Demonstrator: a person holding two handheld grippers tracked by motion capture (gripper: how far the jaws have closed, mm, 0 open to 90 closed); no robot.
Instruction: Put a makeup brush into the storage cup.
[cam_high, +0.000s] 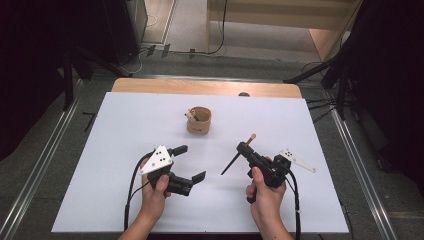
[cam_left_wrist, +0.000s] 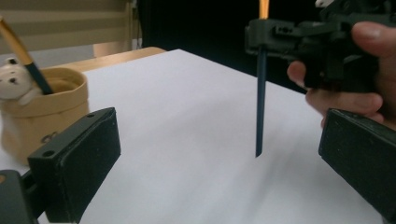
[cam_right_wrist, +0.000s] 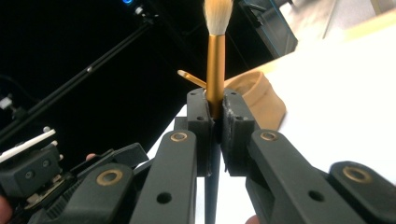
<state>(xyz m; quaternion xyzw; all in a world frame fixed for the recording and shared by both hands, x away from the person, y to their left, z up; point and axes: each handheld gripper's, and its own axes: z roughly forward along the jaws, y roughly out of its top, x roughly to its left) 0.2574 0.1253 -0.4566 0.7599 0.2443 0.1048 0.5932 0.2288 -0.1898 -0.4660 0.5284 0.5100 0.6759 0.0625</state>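
A make-up brush (cam_high: 231, 162) with a dark handle, gold ferrule and pale bristles is clamped in my right gripper (cam_high: 245, 148), which is shut on it just below the ferrule (cam_right_wrist: 215, 51). The brush slants, bristles toward the far side and handle tip low over the white table. My left gripper (cam_high: 190, 162) is open to the left of the brush, nothing between its jaws. In the left gripper view the brush handle (cam_left_wrist: 260, 102) hangs ahead between the wide-apart jaws, apart from both. A tan cup (cam_high: 199, 120) stands farther back, holding another brush and a small bear figure (cam_left_wrist: 14, 81).
The white sheet (cam_high: 125, 150) covers most of the wooden table, whose bare edge (cam_high: 210, 87) shows at the back. Dark stands and cables lie on the floor around it. Open sheet lies between the grippers and the cup (cam_left_wrist: 46, 112).
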